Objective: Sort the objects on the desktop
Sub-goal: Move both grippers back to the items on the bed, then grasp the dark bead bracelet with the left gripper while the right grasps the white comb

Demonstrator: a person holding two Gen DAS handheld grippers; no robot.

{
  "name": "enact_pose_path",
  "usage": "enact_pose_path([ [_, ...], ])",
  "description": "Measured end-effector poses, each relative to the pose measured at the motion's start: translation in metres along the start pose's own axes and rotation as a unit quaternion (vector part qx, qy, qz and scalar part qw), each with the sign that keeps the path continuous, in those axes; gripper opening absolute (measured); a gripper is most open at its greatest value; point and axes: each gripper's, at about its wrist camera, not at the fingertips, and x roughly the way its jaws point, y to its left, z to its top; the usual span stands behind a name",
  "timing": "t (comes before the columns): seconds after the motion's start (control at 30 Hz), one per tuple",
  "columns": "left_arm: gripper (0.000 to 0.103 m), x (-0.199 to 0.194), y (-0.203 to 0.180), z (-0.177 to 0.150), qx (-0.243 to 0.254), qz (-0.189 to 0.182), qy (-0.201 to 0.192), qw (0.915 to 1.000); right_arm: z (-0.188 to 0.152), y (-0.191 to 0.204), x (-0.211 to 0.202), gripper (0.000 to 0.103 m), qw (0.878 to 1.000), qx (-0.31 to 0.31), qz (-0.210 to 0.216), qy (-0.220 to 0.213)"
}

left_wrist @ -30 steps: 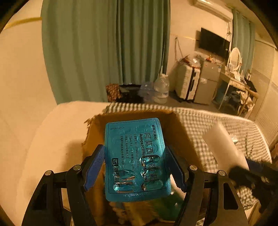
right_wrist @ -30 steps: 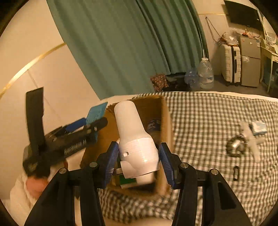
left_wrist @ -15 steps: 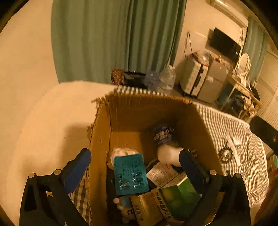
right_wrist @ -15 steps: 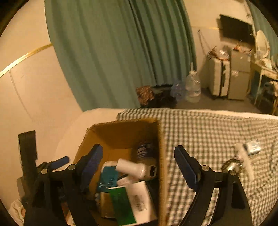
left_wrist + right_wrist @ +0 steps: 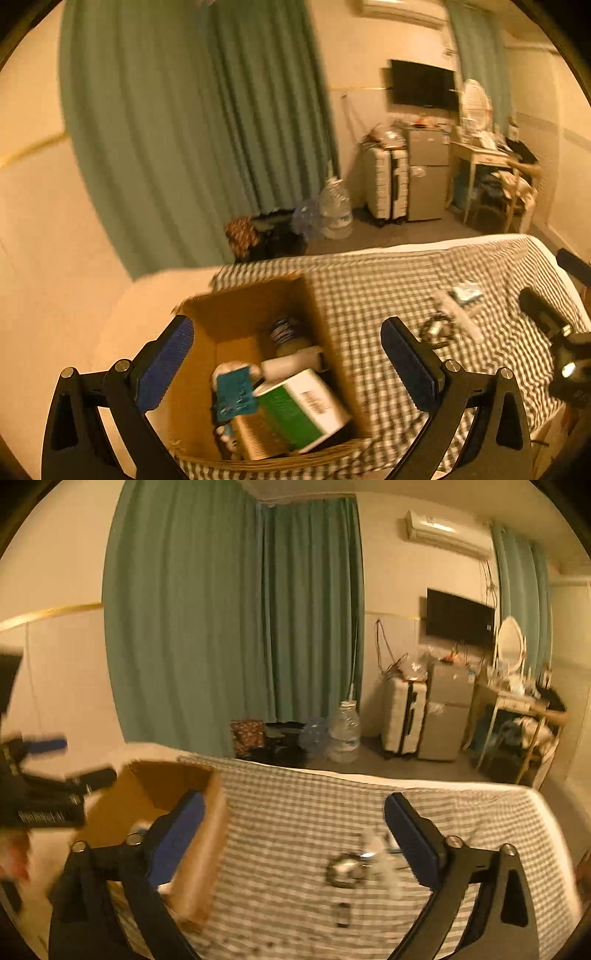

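A cardboard box (image 5: 240, 325) stands at the left end of a checked cloth (image 5: 369, 295). Inside it lie a blue blister pack (image 5: 234, 391), a white bottle (image 5: 291, 363) and a green and white carton (image 5: 299, 406). My left gripper (image 5: 288, 363) hovers above the box, open and empty. My right gripper (image 5: 295, 843) is over the cloth just right of the box (image 5: 207, 834); its jaws are opening with nothing between them. Farther right on the cloth lie a dark coil (image 5: 345, 869), a white item (image 5: 384, 860) and a small dark piece (image 5: 343, 914).
The same loose items show in the left wrist view: coil (image 5: 436, 328), white stick (image 5: 458, 314), pale packet (image 5: 467, 291). Beyond the cloth's far edge are green curtains (image 5: 229, 627), water bottles (image 5: 345, 731), a suitcase (image 5: 404, 716) and a desk (image 5: 517, 709).
The left gripper let go of the blister pack and the right let go of the white bottle; both now lie in the box. Both grippers opened wide, rose and drew back.
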Motion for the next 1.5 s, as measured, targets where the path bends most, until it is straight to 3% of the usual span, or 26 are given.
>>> enact_pose_path([
  [0.1, 0.103, -0.012, -0.046, 0.001, 0.025, -0.013, -0.023, 0.9993, -0.019, -0.025, -0.007, 0.103, 1.0, -0.01, -0.004, 0.01],
  [0.17, 0.103, -0.013, -0.07, 0.0, 0.035, -0.014, -0.02, 0.9991, -0.033, -0.039, -0.007, 0.103, 1.0, 0.002, 0.012, 0.026],
  [0.33, 0.103, -0.011, -0.132, -0.002, 0.061, -0.022, -0.014, 0.9978, -0.075, -0.077, -0.004, 0.103, 0.999, 0.021, -0.012, 0.044],
  [0.57, 0.103, 0.04, -0.191, -0.017, 0.062, -0.048, 0.025, 0.9966, -0.115, -0.13, 0.022, 0.103, 0.995, 0.058, -0.024, 0.081],
  [0.67, 0.103, 0.075, -0.198, -0.035, 0.044, -0.039, 0.045, 0.9973, -0.13, -0.146, 0.036, 0.103, 0.994, 0.058, -0.024, 0.09],
  [0.77, 0.103, 0.108, -0.199, -0.06, 0.016, -0.056, 0.041, 0.9974, -0.143, -0.155, 0.051, 0.102, 0.993, 0.057, -0.011, 0.102],
  [0.83, 0.103, 0.125, -0.203, -0.079, 0.02, -0.055, 0.04, 0.9975, -0.15, -0.161, 0.061, 0.102, 0.992, 0.06, -0.005, 0.109],
  [0.93, 0.103, 0.159, -0.213, -0.099, 0.028, -0.068, 0.071, 0.9948, -0.156, -0.172, 0.079, 0.102, 0.99, 0.073, 0.016, 0.12],
  [1.0, 0.103, 0.183, -0.218, -0.105, 0.028, -0.077, 0.097, 0.992, -0.159, -0.179, 0.091, 0.102, 0.988, 0.08, 0.029, 0.126],
  [1.1, 0.103, 0.203, -0.219, -0.101, 0.014, -0.086, 0.102, 0.9909, -0.159, -0.182, 0.116, 0.099, 0.986, 0.082, 0.046, 0.135],
  [1.33, 0.103, 0.256, -0.218, -0.098, -0.039, -0.148, 0.108, 0.9823, -0.153, -0.169, 0.176, 0.076, 0.985, 0.062, 0.079, 0.143],
  [1.43, 0.103, 0.265, -0.227, -0.106, -0.02, -0.172, 0.132, 0.9761, -0.156, -0.16, 0.193, 0.072, 0.983, 0.047, 0.088, 0.154],
  [1.5, 0.103, 0.272, -0.232, -0.111, 0.009, -0.166, 0.145, 0.9754, -0.163, -0.155, 0.204, 0.068, 0.98, 0.04, 0.091, 0.173],
])
